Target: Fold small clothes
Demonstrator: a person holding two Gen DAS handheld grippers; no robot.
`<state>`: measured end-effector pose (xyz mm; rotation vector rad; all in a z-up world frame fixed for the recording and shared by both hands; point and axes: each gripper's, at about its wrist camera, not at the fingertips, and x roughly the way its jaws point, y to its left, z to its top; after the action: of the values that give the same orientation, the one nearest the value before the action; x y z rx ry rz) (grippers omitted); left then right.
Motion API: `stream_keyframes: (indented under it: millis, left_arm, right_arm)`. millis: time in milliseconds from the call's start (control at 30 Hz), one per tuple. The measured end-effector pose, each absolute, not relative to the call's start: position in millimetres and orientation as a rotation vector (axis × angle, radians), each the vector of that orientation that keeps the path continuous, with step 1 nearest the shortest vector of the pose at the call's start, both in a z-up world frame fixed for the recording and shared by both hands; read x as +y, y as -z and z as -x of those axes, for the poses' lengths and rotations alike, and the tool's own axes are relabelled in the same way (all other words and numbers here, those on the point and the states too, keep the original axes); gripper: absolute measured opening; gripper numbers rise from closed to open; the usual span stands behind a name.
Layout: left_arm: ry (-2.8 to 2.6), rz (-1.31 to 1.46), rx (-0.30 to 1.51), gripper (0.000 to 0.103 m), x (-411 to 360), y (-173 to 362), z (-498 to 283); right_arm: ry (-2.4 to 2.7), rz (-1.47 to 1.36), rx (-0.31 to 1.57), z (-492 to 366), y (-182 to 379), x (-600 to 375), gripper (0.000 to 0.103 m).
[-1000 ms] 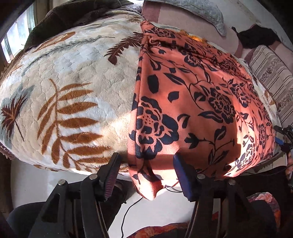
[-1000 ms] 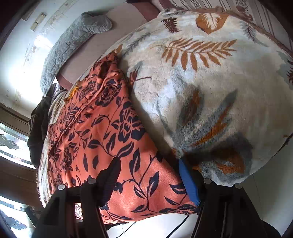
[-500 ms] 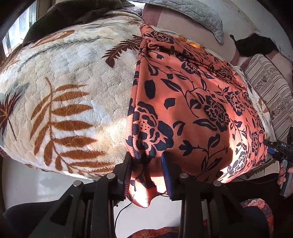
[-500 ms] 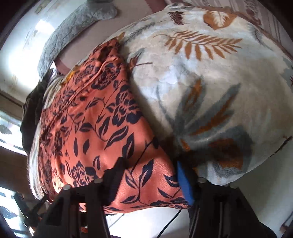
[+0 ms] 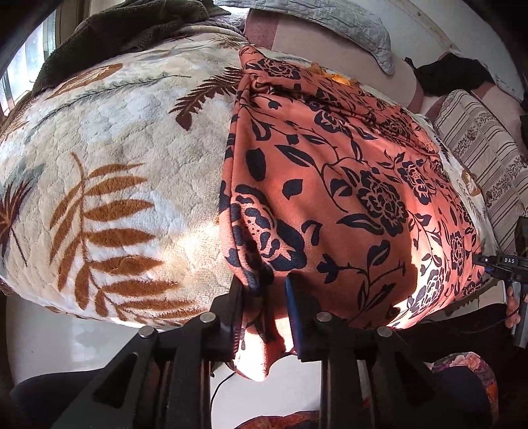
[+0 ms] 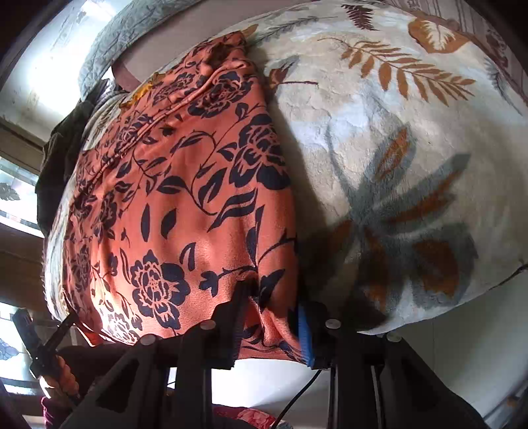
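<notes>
1. The fleece blanket [image 5: 109, 184], cream with brown fern leaves, covers the bed and carries everything; its plush pile looks likely to drag on cloth slid across it.
2. The orange floral garment [image 5: 346, 184] lies spread flat on that blanket, its near hem hanging over the bed edge. It looks thin, soft and light, so it should drape and sag between holds, not keep its shape; the two near corners are the sensible places to take it.
3. A grey quilted pillow [image 5: 333, 23] and a dark garment [image 5: 125, 29] sit at the far side, clear of the fold path, I judge.
4. The left gripper [image 5: 264, 297] has its fingers closed on the garment's near left corner.
5. The right gripper [image 6: 274, 313] pinches the near right corner, cloth bunched between its fingers.
</notes>
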<state>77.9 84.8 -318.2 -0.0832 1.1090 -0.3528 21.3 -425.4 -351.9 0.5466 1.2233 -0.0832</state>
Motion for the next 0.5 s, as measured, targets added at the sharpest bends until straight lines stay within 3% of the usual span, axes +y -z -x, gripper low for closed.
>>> stream_keyframes:
  millis: [100,133,167,200,233,500]
  left_arm:
    - [0.352,0.075,1.101,0.021,83,318,-77]
    - [0.351,0.085,1.102,0.011,84,319,-78]
    - [0.357,0.103,1.103,0.009,86,318,-79]
    - [0.362,0.118,1.103,0.008,88,317,-79]
    - [0.368,0.123,1.099,0.007,89,315,-78]
    - [0.518,0.127,0.958,0.007,93,247,-77]
  right_arm:
    - [0.042,-0.512,1.211,-24,353,-419,0.045]
    - [0.030,-0.486,1.215,-24,353,-415,0.045]
    - [0.017,-0.470,1.218,-25,353,-412,0.034]
    - [-0.011,-0.452,1.223,-25,350,-408,0.013]
    - [-0.031,-0.429,1.225,-23,347,-404,0.008]
    - [-0.227,-0.656,1.047,-14,288,-419,0.008]
